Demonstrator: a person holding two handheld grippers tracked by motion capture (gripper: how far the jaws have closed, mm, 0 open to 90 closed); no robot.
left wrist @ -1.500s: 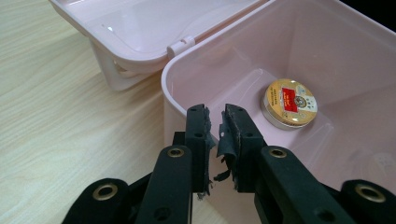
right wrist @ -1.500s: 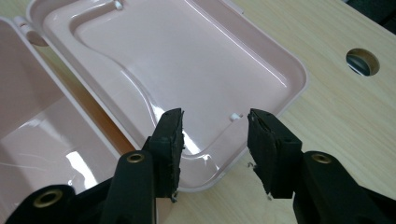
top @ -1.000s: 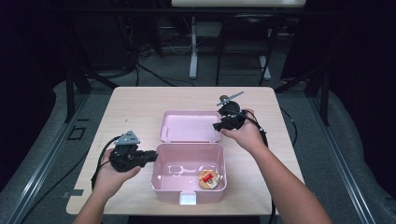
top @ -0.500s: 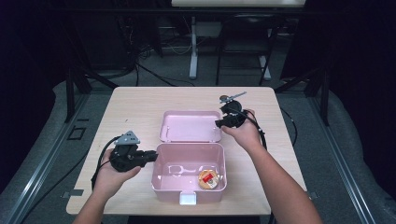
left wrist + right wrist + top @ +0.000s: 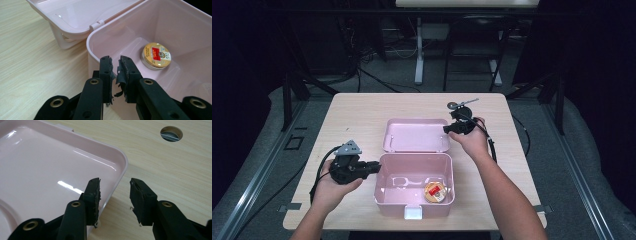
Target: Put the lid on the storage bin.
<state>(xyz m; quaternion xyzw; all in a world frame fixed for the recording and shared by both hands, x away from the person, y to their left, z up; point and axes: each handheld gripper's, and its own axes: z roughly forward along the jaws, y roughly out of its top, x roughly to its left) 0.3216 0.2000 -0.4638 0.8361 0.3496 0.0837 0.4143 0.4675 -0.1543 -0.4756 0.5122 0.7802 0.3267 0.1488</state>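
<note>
An open pink box [image 5: 384, 200] [image 5: 175, 27] sits near the table's front, its lid [image 5: 417, 135] [image 5: 75, 15] [image 5: 50, 165] lying flat behind it. A round gold tin with a red label [image 5: 434, 191] [image 5: 156, 55] rests on the box floor at the front right. My left gripper [image 5: 374, 167] [image 5: 115, 60] is at the rim of the box's left wall, its jaws drawn together to a sliver. Its pads are torn. My right gripper [image 5: 449, 129] [image 5: 115, 183] stands open at the lid's far right corner. One jaw is over the lid and the other over the table, and the pads are clear of the rim.
The wooden table [image 5: 347, 115] has a round hole [image 5: 171, 133] [image 5: 454, 105] just beyond the right gripper. Cables trail from both grippers. Dark floor, table legs and wires lie beyond the far edge.
My right gripper has sunk slightly toward the lid's right corner. The left hand, the box and the tin have not moved.
</note>
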